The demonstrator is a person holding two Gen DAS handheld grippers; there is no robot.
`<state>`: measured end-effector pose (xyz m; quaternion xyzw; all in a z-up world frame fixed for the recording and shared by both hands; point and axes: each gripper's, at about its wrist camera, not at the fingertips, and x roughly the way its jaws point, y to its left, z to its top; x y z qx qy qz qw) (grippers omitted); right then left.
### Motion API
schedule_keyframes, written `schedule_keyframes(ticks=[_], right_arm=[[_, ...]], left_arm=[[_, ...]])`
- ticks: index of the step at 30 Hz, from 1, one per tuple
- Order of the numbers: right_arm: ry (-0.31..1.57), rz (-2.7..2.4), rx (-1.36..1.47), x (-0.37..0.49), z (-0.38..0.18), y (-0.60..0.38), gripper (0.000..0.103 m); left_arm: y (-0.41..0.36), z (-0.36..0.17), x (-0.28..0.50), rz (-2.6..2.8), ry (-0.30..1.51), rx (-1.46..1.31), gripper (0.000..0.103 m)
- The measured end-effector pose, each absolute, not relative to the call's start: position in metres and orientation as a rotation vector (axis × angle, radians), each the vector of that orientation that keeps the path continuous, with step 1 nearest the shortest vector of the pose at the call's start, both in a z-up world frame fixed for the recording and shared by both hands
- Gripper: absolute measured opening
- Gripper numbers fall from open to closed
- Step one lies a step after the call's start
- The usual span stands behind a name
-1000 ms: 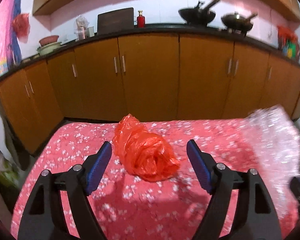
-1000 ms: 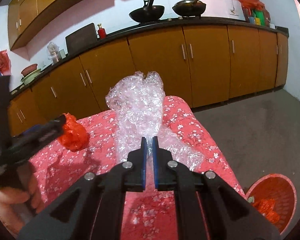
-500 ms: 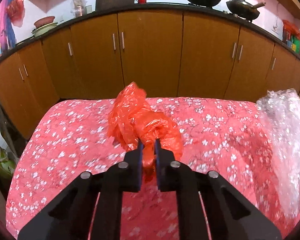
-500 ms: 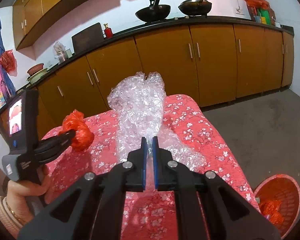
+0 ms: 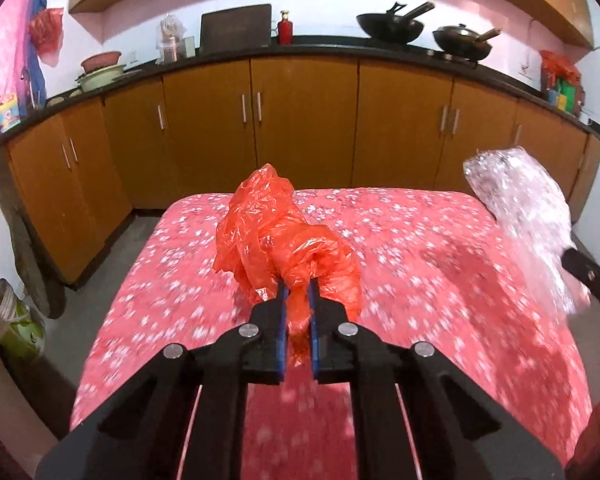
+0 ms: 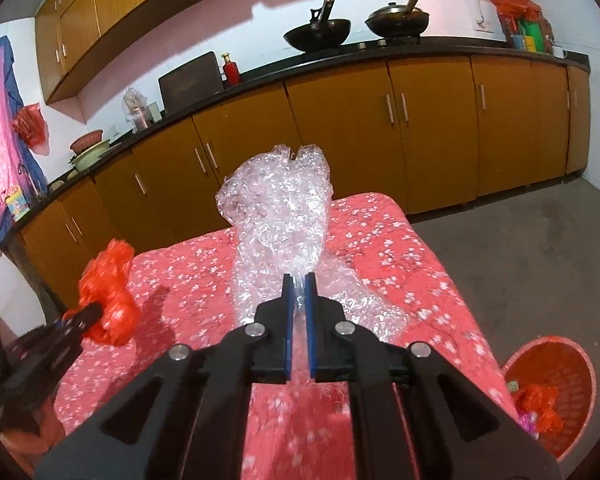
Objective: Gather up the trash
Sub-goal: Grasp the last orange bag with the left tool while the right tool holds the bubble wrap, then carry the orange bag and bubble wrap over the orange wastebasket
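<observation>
My left gripper (image 5: 297, 294) is shut on a crumpled red plastic bag (image 5: 276, 240) and holds it above the table with the red flowered cloth (image 5: 420, 248). The bag also shows at the left of the right wrist view (image 6: 108, 296). My right gripper (image 6: 299, 284) is shut on a wad of clear bubble wrap (image 6: 280, 216), held up over the table's right side; it shows at the right edge of the left wrist view (image 5: 528, 216).
An orange-red basket (image 6: 556, 392) with some trash in it stands on the floor right of the table. Brown cabinets (image 5: 300, 120) under a black counter run along the far wall. A green bag (image 5: 16, 320) sits on the floor at left.
My left gripper closed on the red bag and lifted it off the cloth. My right gripper kept its hold on the bubble wrap and rose a little.
</observation>
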<state>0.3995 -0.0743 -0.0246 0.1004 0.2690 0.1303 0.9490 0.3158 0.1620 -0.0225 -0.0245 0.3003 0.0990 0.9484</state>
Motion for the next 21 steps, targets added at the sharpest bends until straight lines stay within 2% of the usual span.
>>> schedule_keyframes(ticks=[10,21], right_arm=[[0.511,0.174,0.171,0.325,0.003,-0.135,0.007],[0.496,0.028,0.181,0.280,0.001,-0.238,0.007]], left_arm=[[0.113,0.014,0.249,0.131,0.529,-0.016,0.008],[0.023,0.022,0.240,-0.021,0.518,0.024,0.008]])
